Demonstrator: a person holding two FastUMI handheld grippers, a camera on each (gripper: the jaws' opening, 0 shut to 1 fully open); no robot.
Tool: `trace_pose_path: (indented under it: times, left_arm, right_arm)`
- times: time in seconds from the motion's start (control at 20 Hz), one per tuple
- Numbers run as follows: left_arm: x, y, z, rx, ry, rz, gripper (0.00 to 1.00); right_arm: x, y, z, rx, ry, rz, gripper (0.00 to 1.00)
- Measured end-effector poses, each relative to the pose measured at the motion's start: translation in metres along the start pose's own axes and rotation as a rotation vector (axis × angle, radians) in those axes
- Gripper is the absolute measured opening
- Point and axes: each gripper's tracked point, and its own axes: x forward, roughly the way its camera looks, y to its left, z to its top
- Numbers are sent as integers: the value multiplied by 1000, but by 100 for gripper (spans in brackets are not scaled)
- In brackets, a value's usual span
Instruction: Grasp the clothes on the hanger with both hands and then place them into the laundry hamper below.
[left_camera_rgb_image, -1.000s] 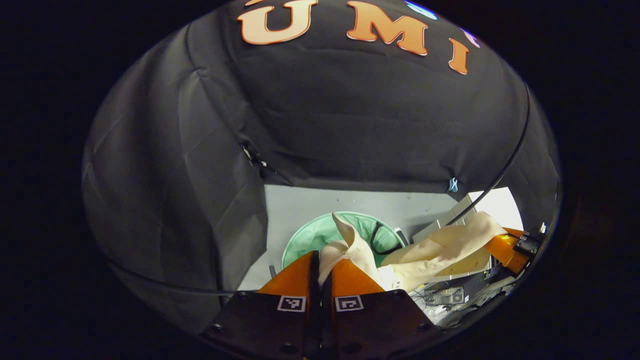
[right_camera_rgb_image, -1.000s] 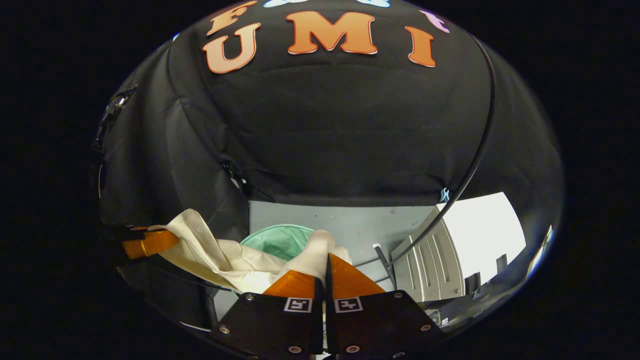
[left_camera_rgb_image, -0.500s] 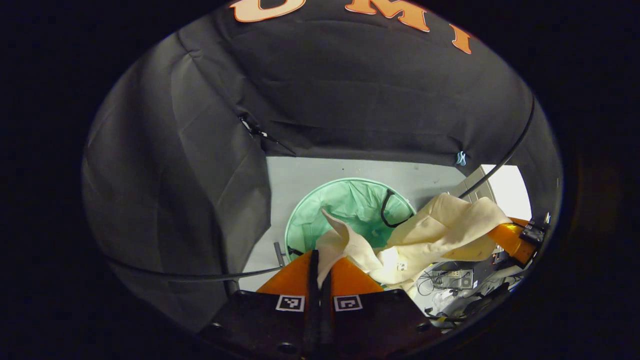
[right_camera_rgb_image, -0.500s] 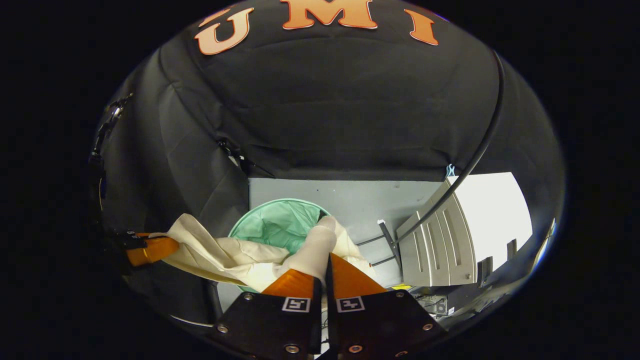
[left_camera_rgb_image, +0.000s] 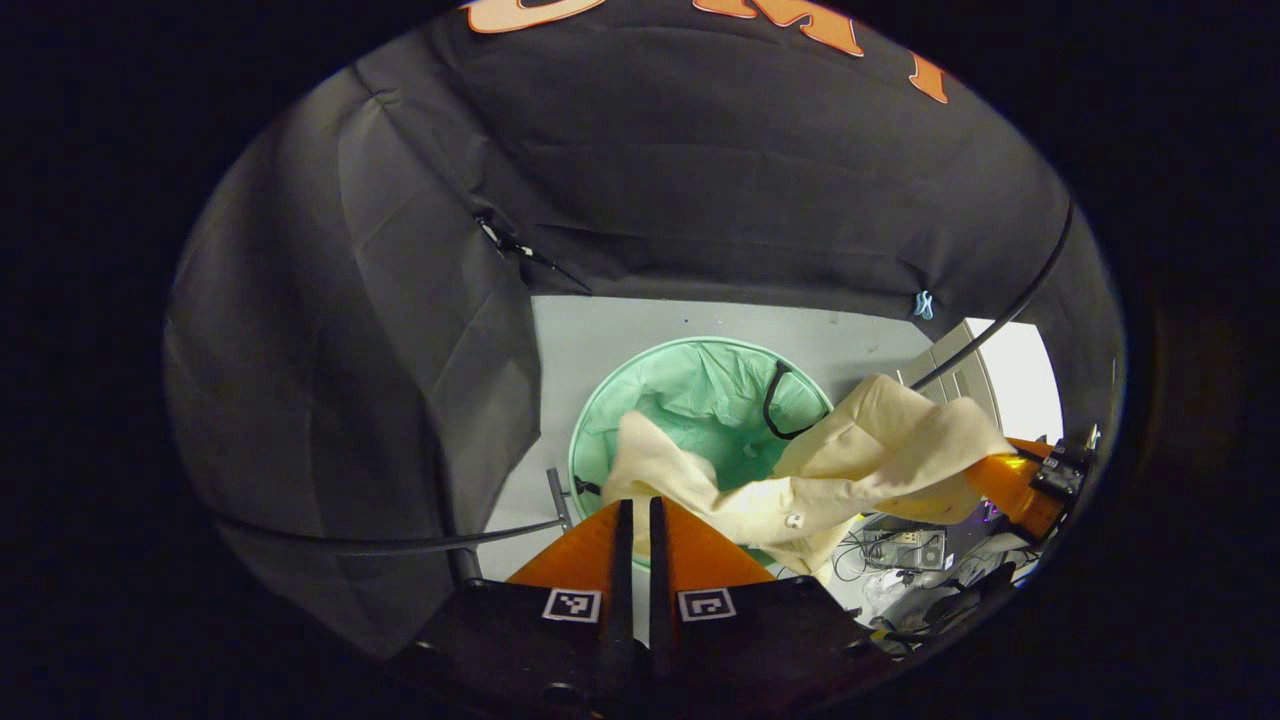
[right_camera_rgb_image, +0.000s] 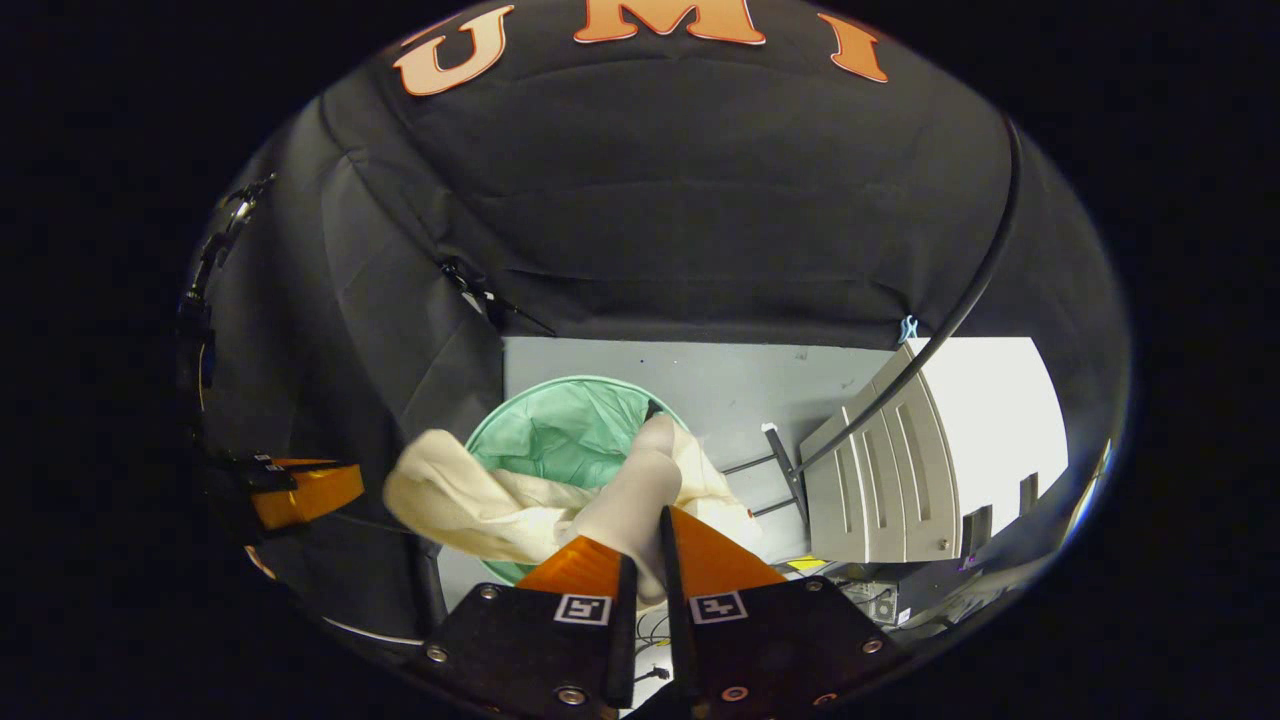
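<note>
the left gripper (left_camera_rgb_image: 634, 512) is released, nothing between its fingers. the right gripper (right_camera_rgb_image: 642, 528) grasps the cream garment (right_camera_rgb_image: 470, 500), which hangs over the green laundry hamper (left_camera_rgb_image: 700, 385) at 12 o'clock.

The right gripper (right_camera_rgb_image: 647, 535) pinches a cream cloth garment (right_camera_rgb_image: 520, 500), which hangs ahead of its fingertips over the round mint-green mesh hamper (right_camera_rgb_image: 560, 435).

The cream garment (left_camera_rgb_image: 850, 470) covers the near rim of the green hamper (left_camera_rgb_image: 690, 400); the right gripper's (right_camera_rgb_image: 645, 525) grip point is buried in cloth.
</note>
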Motion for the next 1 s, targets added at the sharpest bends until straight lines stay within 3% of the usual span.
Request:
trace_pose_path:
  times: [0.1,0.25,0.35,0.4,0.55,0.6,0.65,0.7,0.75,0.85,1.0]
  left_arm:
    - [-1,-3,0,-3,-8,0,14]
    - [-4,-5,-4,-6,-1,-8,31]
    - [-6,-6,-8,-5,5,-5,41]
    - [-7,-7,-7,-3,8,-14,41]
    - [-14,-11,-11,-3,-3,-25,82]
    - [-17,-7,-10,-2,-12,-12,81]
    - [-15,-8,-7,-3,-23,-3,81]
    - [-15,-10,-5,-9,-31,0,81]
    - [-15,-11,-4,-16,-37,-4,82]
    - [-21,-12,-5,-27,-50,2,96]
    - [-30,-4,-1,-32,-85,39,94]
  right_arm:
    - [4,12,-7,20,23,44,19]
    - [-2,11,4,21,-14,42,23]
    - [-7,10,12,-9,-39,37,33]
    - [-9,9,15,-18,-53,29,38]
    - [-16,7,18,-13,-79,21,57]
    - [-19,5,19,-13,-86,12,68]
    - [-22,1,18,-19,-91,4,67]
    - [-25,-1,19,-31,-98,1,82]
    - [-27,-2,20,-43,-107,-2,84]
    - [-33,-8,19,-46,-117,-21,93]
    - [-42,-8,19,-29,-129,-8,94]
